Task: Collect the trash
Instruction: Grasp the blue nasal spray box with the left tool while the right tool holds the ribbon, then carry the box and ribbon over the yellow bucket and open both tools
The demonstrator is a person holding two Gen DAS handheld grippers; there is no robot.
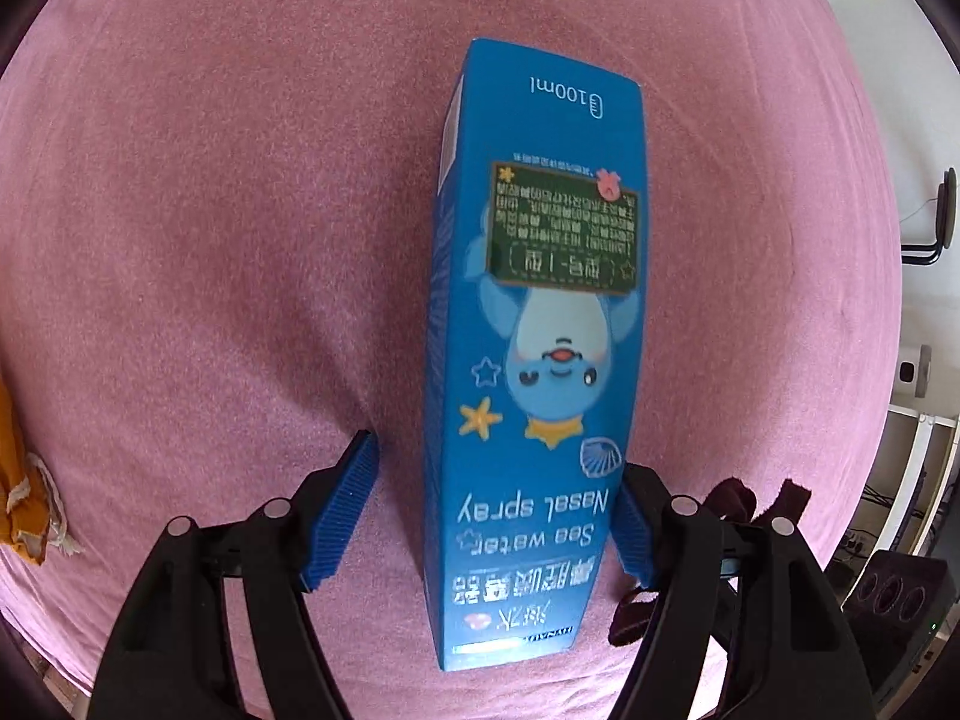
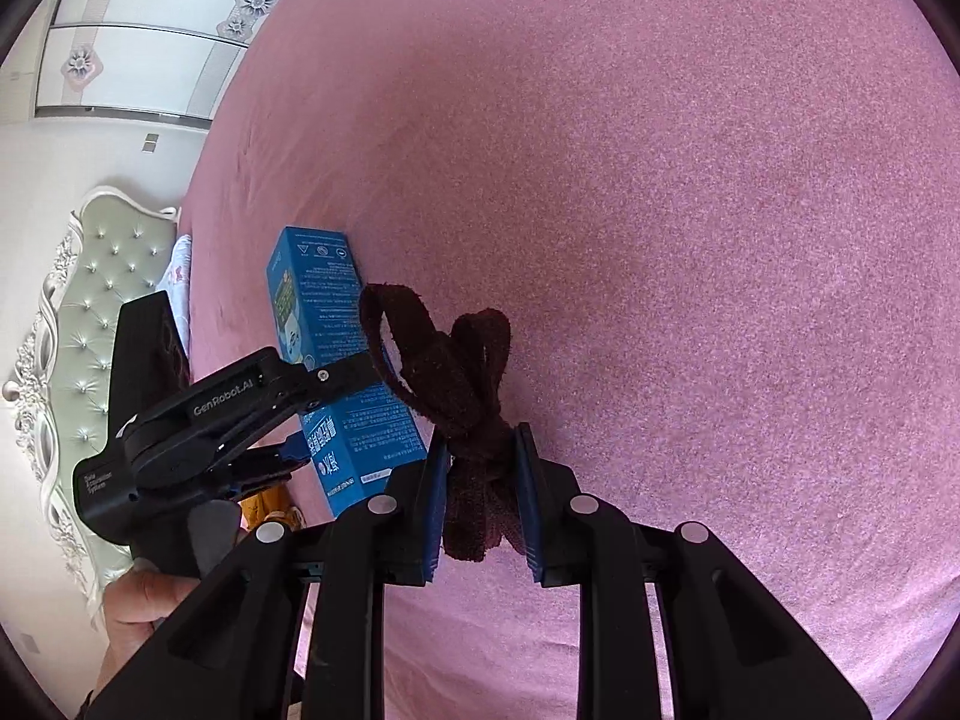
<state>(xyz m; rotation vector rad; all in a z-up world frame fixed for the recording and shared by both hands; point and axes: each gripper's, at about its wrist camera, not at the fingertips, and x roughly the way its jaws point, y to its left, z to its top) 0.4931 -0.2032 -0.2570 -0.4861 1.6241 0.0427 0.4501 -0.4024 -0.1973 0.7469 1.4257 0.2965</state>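
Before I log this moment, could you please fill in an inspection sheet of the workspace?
Surface: pink bedspread, smooth.
Job's things: blue box between the left gripper's fingers; dark ribbon in the right gripper.
Clutter: orange cloth at the edge of the bed.
Grippers: left gripper straddles the box, right pad touching, left pad apart; right gripper shut on the ribbon.
Cables: some on the floor beside the bed, blurred.
Surroundings: tufted headboard, wardrobe.
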